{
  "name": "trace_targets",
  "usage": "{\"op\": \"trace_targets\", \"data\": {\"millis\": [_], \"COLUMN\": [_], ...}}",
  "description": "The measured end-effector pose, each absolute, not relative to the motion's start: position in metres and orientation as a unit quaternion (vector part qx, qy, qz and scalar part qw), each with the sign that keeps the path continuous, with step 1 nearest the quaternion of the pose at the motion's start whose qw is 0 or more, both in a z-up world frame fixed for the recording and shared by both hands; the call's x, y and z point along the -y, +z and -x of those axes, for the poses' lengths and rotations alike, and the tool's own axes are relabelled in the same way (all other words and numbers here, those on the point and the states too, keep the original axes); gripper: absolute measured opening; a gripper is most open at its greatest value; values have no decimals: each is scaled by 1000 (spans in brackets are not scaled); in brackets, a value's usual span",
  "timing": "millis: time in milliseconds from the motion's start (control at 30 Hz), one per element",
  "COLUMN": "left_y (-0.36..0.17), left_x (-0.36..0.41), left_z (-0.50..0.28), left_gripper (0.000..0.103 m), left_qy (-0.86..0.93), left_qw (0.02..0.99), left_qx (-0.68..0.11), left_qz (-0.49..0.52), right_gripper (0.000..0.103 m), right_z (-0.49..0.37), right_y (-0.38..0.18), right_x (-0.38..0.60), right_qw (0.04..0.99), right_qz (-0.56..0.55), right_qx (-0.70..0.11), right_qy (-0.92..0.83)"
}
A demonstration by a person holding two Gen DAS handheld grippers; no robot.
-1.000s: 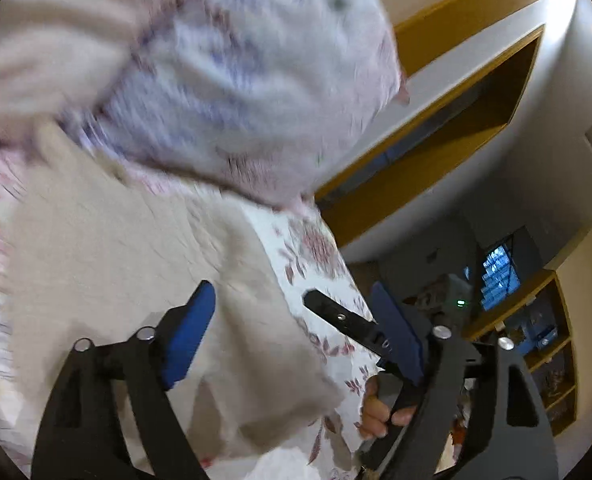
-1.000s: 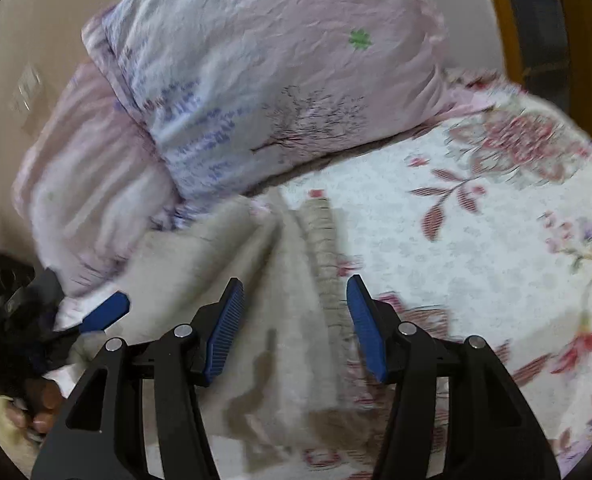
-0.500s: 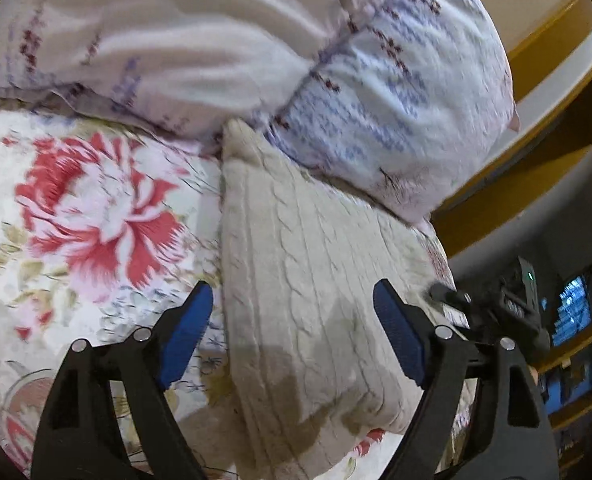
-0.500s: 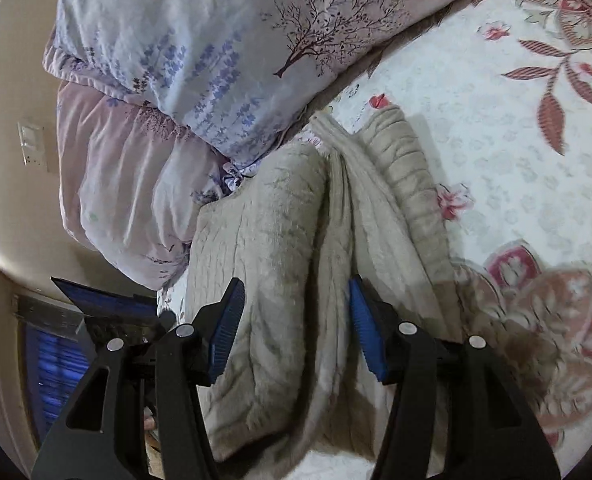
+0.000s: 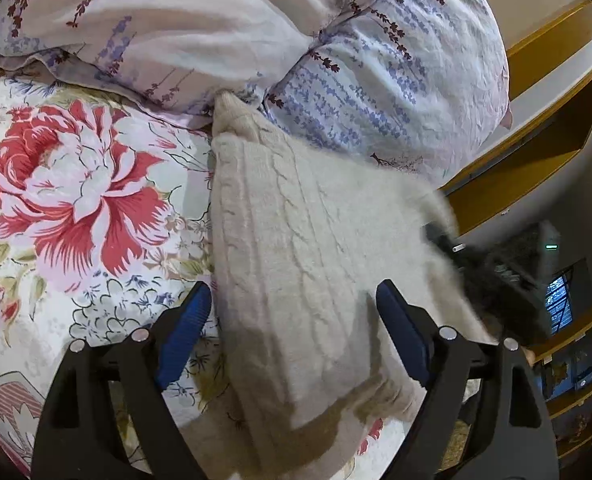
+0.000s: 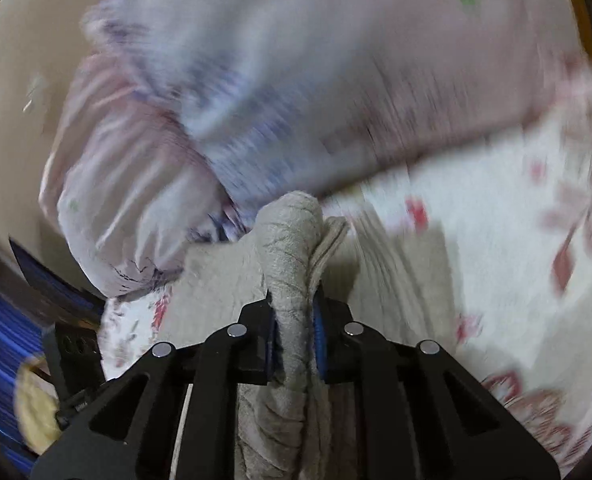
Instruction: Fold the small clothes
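Both claws sit at the cream knit sweater [image 5: 296,248]: the right gripper [image 6: 296,320] is clenched on a bunched fold (view blurred), the left gripper [image 5: 293,312] spread wide above it, released. It lies on the floral bedsheet [image 5: 75,200] against the pillows [image 5: 376,60].

Lying on the bed [image 5: 75,208]: a knit sweater [image 5: 296,260], far end tucking right up against two pillows [image 5: 255,40] sitting behind it. Hovering over the sweater's near edge with jaws spread either side, the left gripper [image 5: 293,332]. Over at the sweater's right edge, clamping a bunched fold and lifting it off the bed, the right gripper [image 6: 294,332]. Standing further right, beyond the bed, some shelves [image 5: 576,380].
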State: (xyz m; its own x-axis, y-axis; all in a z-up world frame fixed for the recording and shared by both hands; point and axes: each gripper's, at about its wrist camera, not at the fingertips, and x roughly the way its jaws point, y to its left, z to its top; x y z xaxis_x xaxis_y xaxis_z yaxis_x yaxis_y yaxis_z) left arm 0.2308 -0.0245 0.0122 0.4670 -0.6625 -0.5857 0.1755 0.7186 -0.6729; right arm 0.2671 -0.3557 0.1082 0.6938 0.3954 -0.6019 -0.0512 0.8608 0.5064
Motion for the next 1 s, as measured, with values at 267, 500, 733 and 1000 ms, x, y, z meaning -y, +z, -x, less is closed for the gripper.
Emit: {"op": "trace_targets", "data": {"millis": [267, 500, 733, 1000], "left_y": [18, 18, 13, 24], "left_x": [30, 36, 38, 34], "left_z": [-224, -223, -225, -219], "left_gripper": [84, 84, 84, 83], "left_qy": [-275, -290, -302, -290], "left_qw": [817, 818, 813, 818], "left_qx": [-444, -437, -438, -429], "left_qz": [247, 236, 237, 248], "right_gripper": [14, 14, 14, 50], "right_z": [-257, -246, -265, -236], "right_y": [112, 120, 82, 83], "right_x": [367, 372, 390, 428], "right_qw": [915, 934, 902, 876], "right_qz": [-146, -124, -148, -248], "right_qx": [-371, -333, -406, -413], "right_qy": [54, 41, 3, -12]}}
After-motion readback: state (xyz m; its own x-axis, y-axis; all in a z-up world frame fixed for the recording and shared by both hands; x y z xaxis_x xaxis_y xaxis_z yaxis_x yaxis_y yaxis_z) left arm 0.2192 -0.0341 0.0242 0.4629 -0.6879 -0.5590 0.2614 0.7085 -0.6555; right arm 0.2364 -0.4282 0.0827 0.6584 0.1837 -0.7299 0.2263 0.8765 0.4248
